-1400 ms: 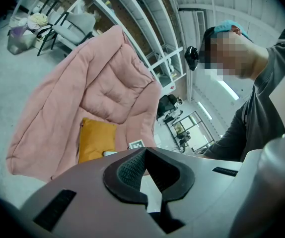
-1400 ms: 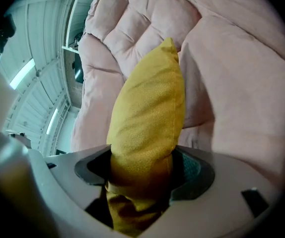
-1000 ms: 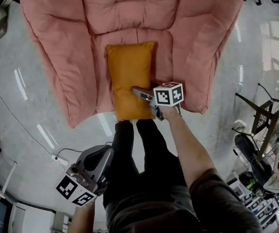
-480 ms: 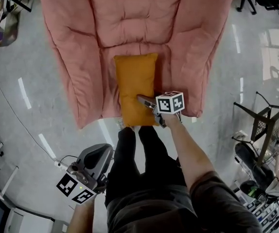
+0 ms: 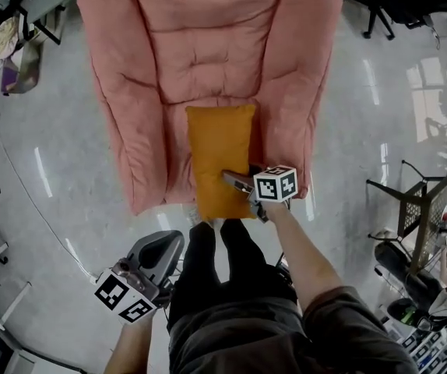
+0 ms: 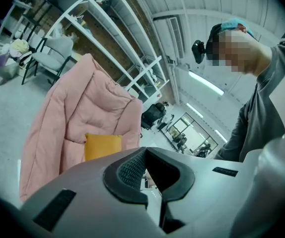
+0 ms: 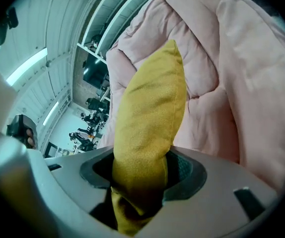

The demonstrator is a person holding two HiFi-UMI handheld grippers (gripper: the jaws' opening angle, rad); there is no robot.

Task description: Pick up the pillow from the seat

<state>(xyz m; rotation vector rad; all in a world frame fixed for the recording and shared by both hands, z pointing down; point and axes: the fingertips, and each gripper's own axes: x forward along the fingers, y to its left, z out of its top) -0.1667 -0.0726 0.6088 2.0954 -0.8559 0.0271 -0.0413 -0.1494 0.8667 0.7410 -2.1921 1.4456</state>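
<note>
An orange pillow (image 5: 219, 154) lies lengthwise on the seat of a pink padded armchair (image 5: 208, 45). My right gripper (image 5: 233, 180) is shut on the pillow's near right corner, and its jaws have just been closing on it. In the right gripper view the pillow (image 7: 152, 118) rises out from between the pads of the gripper (image 7: 142, 175), bunched where it is pinched, with the armchair (image 7: 232, 83) behind. My left gripper (image 5: 161, 248) hangs low at the left beside the person's legs, shut and holding nothing. From the left gripper (image 6: 145, 170) the pillow (image 6: 102, 147) and armchair (image 6: 83, 108) show further off.
The person's black-trousered legs (image 5: 223, 263) stand right at the chair's front edge. A thin cable (image 5: 21, 185) runs over the grey floor at the left. Dark chairs and a metal stand (image 5: 418, 209) are at the right. White shelving (image 6: 107, 38) stands behind the armchair.
Both grippers have come up, the right one with the pillow's near end still clamped in it. The armchair looks smaller and further below than before.
</note>
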